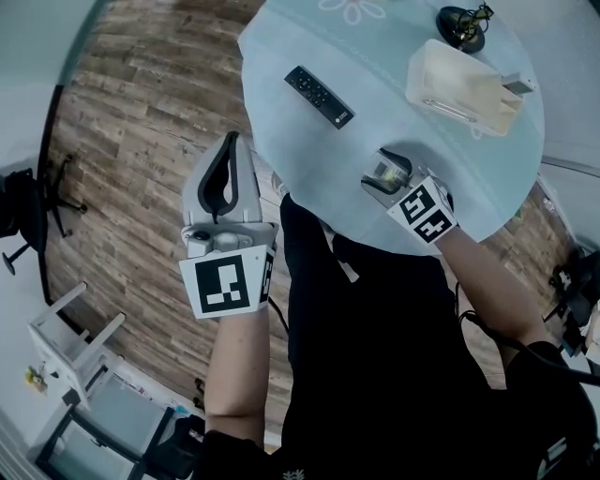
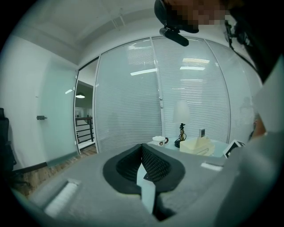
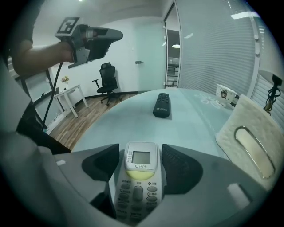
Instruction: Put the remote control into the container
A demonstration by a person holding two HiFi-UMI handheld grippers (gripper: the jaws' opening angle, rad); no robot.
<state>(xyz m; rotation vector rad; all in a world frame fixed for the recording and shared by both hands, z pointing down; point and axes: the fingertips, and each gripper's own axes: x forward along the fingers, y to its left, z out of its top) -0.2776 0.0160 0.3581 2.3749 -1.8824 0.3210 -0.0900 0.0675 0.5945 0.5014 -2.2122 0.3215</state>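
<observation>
A white remote control with a small screen [image 3: 140, 170] lies between the jaws of my right gripper [image 3: 141, 155], near the front edge of the round pale-blue table [image 1: 281, 141]. The jaws stand wide, with narrow gaps to the remote's sides. From the head camera this remote [image 1: 382, 174] shows just ahead of the right gripper [image 1: 386, 169]. A black remote [image 1: 319, 97] [image 3: 162, 105] lies farther back on the table. The cream container [image 1: 461, 86] [image 3: 248, 142] stands at the back right. My left gripper [image 1: 230, 145] [image 2: 142, 150] hangs shut and empty over the floor, left of the table.
A black lamp base [image 1: 462, 26] stands behind the container, and a mug [image 3: 225, 94] sits at the table's far side. An office chair [image 3: 106, 82] and a white desk [image 1: 75, 347] stand on the wooden floor to the left. Glass walls with blinds close the room.
</observation>
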